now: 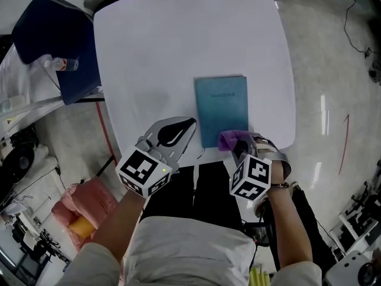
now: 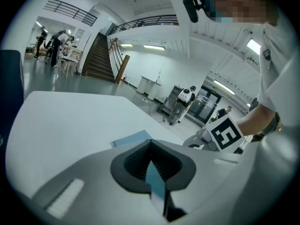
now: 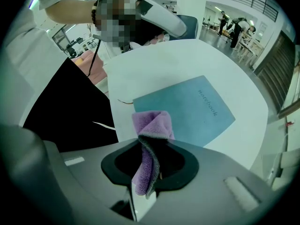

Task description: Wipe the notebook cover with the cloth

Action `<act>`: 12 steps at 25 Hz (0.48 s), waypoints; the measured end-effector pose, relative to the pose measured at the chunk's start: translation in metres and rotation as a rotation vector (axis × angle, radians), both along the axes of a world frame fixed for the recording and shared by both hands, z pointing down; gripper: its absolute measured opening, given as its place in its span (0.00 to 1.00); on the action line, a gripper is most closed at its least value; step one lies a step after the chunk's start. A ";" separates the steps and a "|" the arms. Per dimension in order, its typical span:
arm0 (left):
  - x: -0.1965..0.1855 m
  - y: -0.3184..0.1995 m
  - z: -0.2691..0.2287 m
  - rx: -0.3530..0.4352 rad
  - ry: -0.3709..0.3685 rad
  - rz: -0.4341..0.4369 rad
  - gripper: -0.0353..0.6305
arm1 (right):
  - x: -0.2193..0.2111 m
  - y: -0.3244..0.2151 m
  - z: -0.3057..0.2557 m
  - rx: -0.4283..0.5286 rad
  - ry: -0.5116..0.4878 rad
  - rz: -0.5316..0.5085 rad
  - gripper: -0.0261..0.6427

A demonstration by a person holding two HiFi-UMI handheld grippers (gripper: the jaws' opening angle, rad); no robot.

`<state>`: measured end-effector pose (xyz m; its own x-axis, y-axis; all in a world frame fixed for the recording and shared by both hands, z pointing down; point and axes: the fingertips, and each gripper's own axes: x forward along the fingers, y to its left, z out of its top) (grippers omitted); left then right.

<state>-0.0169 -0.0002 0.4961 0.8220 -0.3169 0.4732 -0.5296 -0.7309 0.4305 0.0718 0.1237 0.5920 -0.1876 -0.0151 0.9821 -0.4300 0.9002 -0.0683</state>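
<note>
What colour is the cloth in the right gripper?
Purple; the cloth shows best in the right gripper view.

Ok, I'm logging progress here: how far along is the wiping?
Done: the cloth is picked up, with the right gripper shut on it. In hand: the cloth is at the near corner of the notebook, so wiping looks barely begun, though contact can't be confirmed. Left: the rest of the cover. The left gripper is shut and empty beside the notebook.
</note>
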 end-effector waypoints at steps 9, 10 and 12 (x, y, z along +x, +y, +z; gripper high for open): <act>0.003 0.005 -0.001 0.004 -0.001 0.018 0.05 | -0.002 0.008 0.000 -0.005 -0.001 0.014 0.19; 0.003 0.006 0.000 0.004 -0.001 0.019 0.05 | -0.002 0.008 0.001 -0.004 0.000 0.014 0.19; 0.004 0.007 0.000 0.003 -0.002 0.020 0.05 | -0.001 0.009 0.001 -0.005 -0.002 0.017 0.19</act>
